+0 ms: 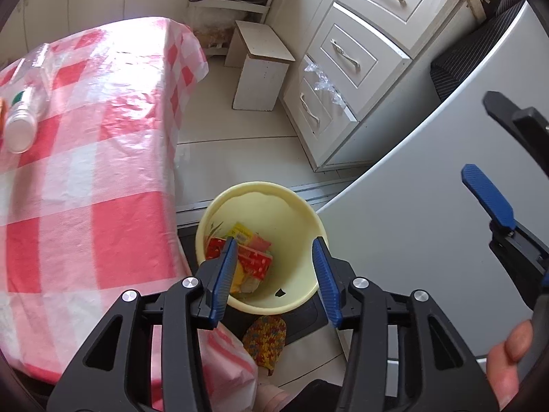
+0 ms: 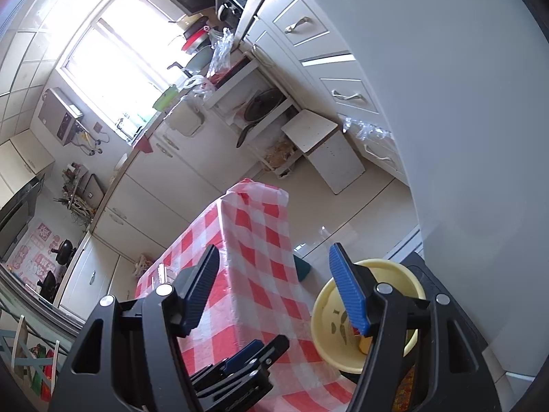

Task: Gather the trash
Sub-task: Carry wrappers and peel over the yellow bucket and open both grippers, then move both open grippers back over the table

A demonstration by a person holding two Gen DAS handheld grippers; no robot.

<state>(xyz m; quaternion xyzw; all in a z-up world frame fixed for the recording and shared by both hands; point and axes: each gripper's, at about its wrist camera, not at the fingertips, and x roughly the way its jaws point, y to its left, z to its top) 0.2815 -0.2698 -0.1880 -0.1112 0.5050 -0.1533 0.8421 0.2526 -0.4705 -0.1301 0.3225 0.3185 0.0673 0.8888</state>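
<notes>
A pale yellow bin point(image 1: 302, 219) stands on the floor between the table and a white appliance. Red and yellow wrappers point(image 1: 252, 257) lie at its bottom. My left gripper point(image 1: 274, 243) hangs open right above the bin's mouth, with nothing between its blue pads. At the right of the left wrist view, my right gripper point(image 1: 490, 151) is open and empty. The right wrist view shows that right gripper point(image 2: 274, 250) spread wide above the table edge. The bin point(image 2: 326, 312) sits low on the right there, behind one finger. A white bottle point(image 1: 20, 123) lies on the table.
The table point(image 1: 85, 178) wears a red-and-white checked plastic cloth and fills the left side. The white appliance's side point(image 1: 411, 233) stands close on the right. Beyond are a drawer cabinet point(image 1: 346, 58) and a small white stool point(image 1: 262, 68). A colourful knitted slipper point(image 1: 266, 340) lies by the bin.
</notes>
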